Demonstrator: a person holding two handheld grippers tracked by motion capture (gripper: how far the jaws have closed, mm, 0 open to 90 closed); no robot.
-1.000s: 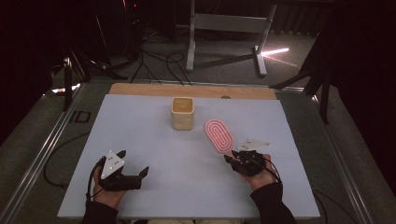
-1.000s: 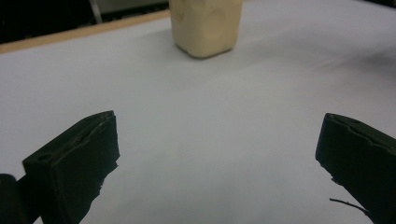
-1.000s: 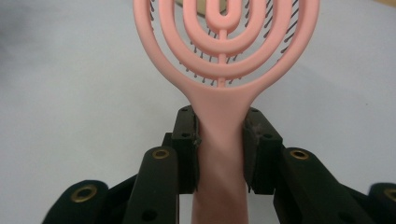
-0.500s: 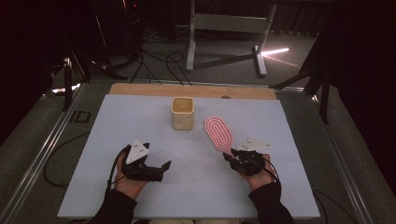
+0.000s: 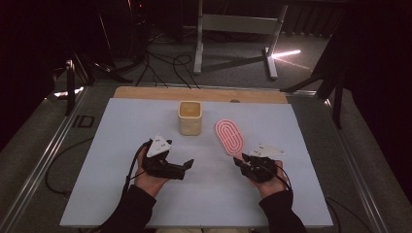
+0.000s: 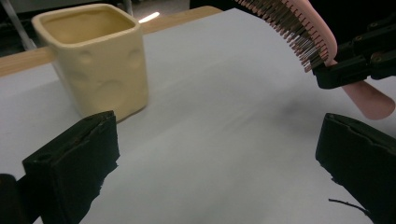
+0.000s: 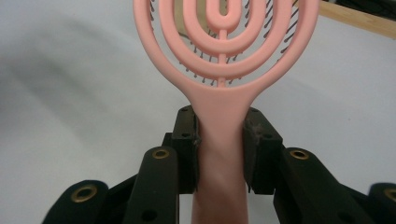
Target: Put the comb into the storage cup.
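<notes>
A pink vented hairbrush [image 5: 230,136] is held up off the white table [image 5: 301,145], bristles down, by my right gripper [image 5: 241,161], which is shut on its handle [image 7: 220,140]. The brush head [image 7: 226,37] rises between the jaws in the right gripper view, and the brush [image 6: 303,32] also shows at the upper right of the left gripper view. A cream square cup [image 5: 189,117] stands upright mid-table; in the left gripper view the cup [image 6: 95,60] is ahead and to the left. My left gripper [image 5: 188,165] is open and holds nothing, pointing right toward the brush.
A wooden strip [image 5: 145,92] runs along the table's far edge. Metal rails [image 5: 48,155] border the table on both sides. Cables and a white stand base [image 5: 233,29] lie on the floor beyond.
My left gripper has moved right and slightly forward across the table, toward the centre. The right gripper has kept the brush nearly still.
</notes>
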